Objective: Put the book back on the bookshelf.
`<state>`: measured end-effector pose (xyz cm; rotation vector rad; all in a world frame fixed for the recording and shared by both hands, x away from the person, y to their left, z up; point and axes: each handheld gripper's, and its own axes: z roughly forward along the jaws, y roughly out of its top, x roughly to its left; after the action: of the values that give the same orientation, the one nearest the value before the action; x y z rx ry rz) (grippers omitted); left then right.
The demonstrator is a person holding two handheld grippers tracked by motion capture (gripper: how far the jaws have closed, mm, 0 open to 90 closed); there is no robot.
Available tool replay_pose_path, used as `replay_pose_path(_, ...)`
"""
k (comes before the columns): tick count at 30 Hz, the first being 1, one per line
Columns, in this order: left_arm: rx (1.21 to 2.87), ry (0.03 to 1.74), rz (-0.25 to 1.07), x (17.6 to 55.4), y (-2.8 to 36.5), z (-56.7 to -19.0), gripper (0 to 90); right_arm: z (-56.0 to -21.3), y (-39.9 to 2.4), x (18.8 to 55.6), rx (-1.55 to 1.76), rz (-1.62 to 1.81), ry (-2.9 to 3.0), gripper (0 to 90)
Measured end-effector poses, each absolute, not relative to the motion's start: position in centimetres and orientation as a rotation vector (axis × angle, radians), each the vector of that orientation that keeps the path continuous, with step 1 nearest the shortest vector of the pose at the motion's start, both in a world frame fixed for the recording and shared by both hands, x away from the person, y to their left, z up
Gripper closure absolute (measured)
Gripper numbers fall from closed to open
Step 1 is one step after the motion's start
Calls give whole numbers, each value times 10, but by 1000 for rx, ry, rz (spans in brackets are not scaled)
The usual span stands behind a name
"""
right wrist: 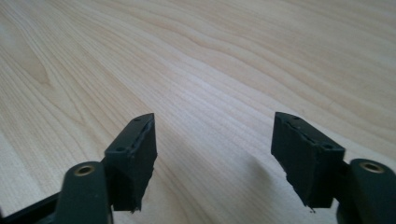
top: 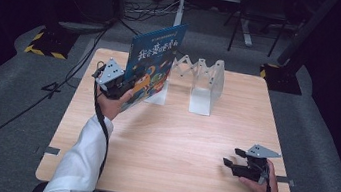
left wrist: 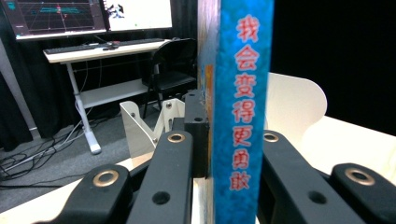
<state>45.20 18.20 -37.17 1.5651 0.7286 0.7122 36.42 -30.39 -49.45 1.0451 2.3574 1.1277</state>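
High view: above the wooden table (top: pixel 166 146), a blue picture book (top: pixel 155 63) is held up tilted near the white rack (top: pixel 196 79), clamped in the left gripper (top: pixel 122 86). The left gripper view adds red characters down its spine (left wrist: pixel 243 107). The right gripper (top: pixel 236 162) rests low, jaws apart on nothing.

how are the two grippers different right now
The left gripper is shut on the blue book, holding it upright off the table; the right gripper is open with nothing between its jaws. The left is raised near the white expandable bookend rack; the right sits low over bare wood at the near right corner. Both are black, hand-held and two-jawed.
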Motion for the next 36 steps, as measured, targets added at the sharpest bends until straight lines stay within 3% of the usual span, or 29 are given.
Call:
replay_pose_path(4, 1555, 746, 707, 458, 180, -373, 827, -501, -303, 357, 1070, 1085, 2401, 258)
replay_pose_path(36, 1467, 871, 764, 492, 152, -409, 820, -504, -302, 347, 1030, 1064, 2391, 274)
